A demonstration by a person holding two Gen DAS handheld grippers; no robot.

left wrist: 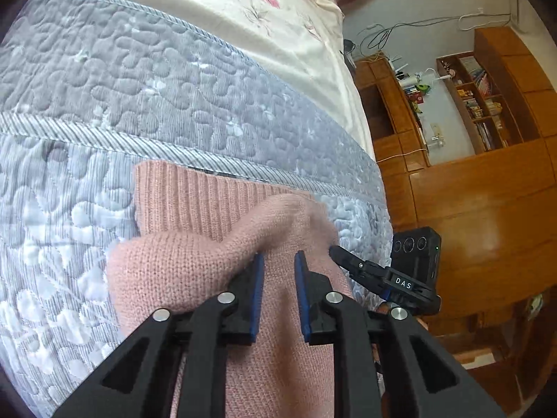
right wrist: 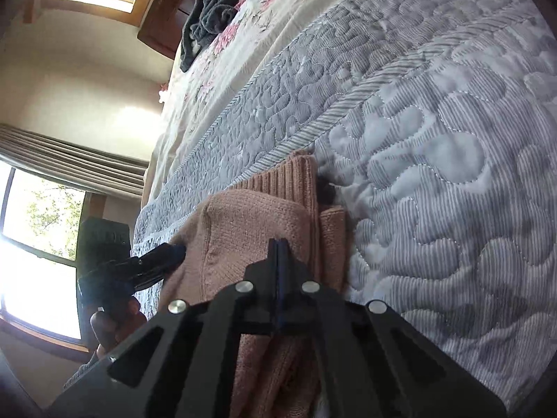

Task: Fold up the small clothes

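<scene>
**Sweater runs lengthwise ahead of both tongs, ribbed hem at the far end**

Left tongs: jaws apart with a narrow gap, blue pads either side of the knit, nothing pinched between them. They sit right over the pink sweater, which fills the space directly under and in front of the tips. A raised, rolled hump of fabric lies just left of and ahead of the left pad, touching it or nearly so.

Right tongs: jaws closed to a line, no gap visible. Tips rest over the sweater, but I can't tell from the right view whether a layer is actually clamped or the tips just press on it. From the left view the right tongs come in from the right, tips at the sweater's right edge.

Key relation: the garment's long axis points away from both tongs, along their finger direction. The ribbed hem is the far end, up against the striped piping of the quilt. Folded layers stack toward the right of the right tongs, with a narrow strip at the outer edge.

Judgement: the left tongs are nearer the loose hump, so they're better placed to take it; a fold would go across the long axis.

Bed beyond: floral sheet further out; a wooden shelf unit off to the right.
</scene>
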